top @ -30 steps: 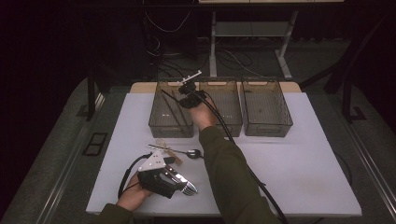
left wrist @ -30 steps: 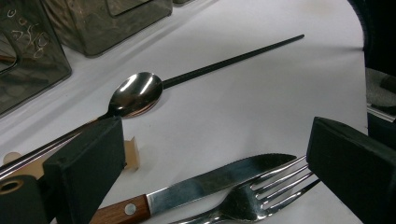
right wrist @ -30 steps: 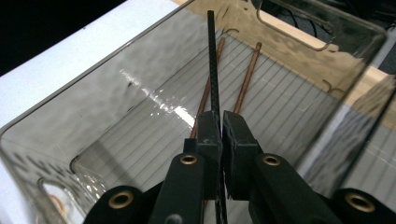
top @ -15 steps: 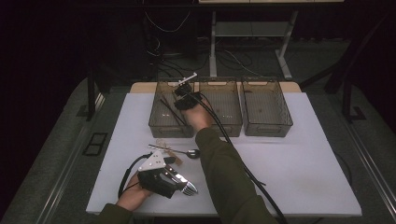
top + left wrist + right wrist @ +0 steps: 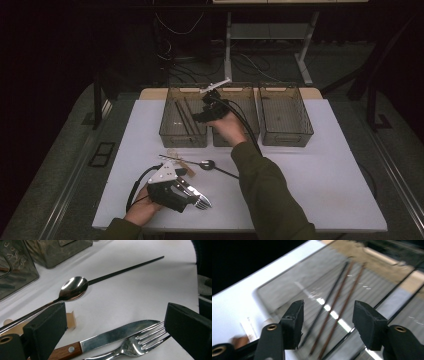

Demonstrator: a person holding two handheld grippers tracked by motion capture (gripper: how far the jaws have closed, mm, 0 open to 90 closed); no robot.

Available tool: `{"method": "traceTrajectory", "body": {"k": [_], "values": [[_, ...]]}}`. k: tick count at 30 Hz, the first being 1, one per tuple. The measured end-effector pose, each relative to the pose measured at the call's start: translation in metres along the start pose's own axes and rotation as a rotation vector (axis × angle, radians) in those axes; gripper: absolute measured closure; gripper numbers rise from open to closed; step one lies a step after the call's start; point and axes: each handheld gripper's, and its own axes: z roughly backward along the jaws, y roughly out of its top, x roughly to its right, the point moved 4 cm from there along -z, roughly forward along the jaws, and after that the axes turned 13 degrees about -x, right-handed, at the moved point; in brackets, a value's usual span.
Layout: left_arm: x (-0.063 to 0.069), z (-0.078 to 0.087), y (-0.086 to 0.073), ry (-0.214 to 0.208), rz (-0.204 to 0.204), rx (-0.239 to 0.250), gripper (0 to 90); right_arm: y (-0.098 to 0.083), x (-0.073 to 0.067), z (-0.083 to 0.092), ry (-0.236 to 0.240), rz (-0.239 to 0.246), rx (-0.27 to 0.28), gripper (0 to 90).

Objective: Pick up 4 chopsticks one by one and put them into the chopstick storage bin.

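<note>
Three chopsticks in left bin | below right gripper | jaws just opened, empty

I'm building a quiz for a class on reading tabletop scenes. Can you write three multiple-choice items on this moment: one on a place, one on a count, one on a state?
1. Where do the chopsticks lie?
A. in the left bin
B. in the right bin
C. on the table beside the fork

2. How many clear bins stand in the row at the far side of the table?
A. two
B. three
C. four

3. How do the right gripper jaws stand?
A. clamped on a chopstick
B. clamped on a spoon
C. apart, with nothing between them

Answers:
1. A: the high view shows the thin sticks on the floor of the left bin.
2. B: three bins stand side by side there.
3. C: the right gripper view shows a gap between the pads, which have just been opening, with the sticks lying below in the bin.
</note>
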Motion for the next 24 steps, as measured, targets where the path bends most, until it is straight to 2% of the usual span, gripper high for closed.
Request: {"method": "traceTrajectory", "body": {"k": [1, 2, 3, 5, 8, 14, 17, 20, 24], "values": [[0.0, 0.0, 0.0, 0.001, -0.001, -0.002, 4.1, -0.004, -0.001, 0.003, 0.039, 0.009, -0.006, 41.6], [0.0, 0.0, 0.0, 0.004, -0.002, -0.001, 4.2, -0.008, 0.0, 0.006, 0.051, 0.026, -0.013, 40.3], [0.0, 0.0, 0.0, 0.004, -0.001, -0.001, 4.1, -0.013, 0.0, 0.01, 0.042, 0.043, -0.013, 40.3], [0.0, -0.001, 0.0, 0.005, 0.0, -0.005, 4.2, -0.022, -0.001, 0.018, 0.063, 0.069, -0.005, 40.5], [0.0, -0.001, 0.0, 0.006, 0.013, 0.001, 4.2, -0.037, -0.001, 0.029, 0.07, 0.101, 0.001, 40.2], [0.0, 0.001, -0.002, 0.008, 0.027, 0.005, 4.2, -0.064, -0.002, 0.048, 0.1, 0.109, 0.023, 39.5], [0.0, 0.0, -0.002, 0.009, 0.029, 0.004, 4.2, -0.079, -0.004, 0.056, 0.097, 0.13, 0.027, 38.5], [0.0, 0.0, -0.003, 0.011, 0.023, -0.003, 4.1, -0.095, -0.004, 0.062, 0.116, 0.128, 0.034, 38.0], [0.0, -0.001, -0.002, 0.012, 0.023, -0.004, 4.2, -0.115, -0.001, 0.069, 0.098, 0.142, 0.03, 37.0]]}}
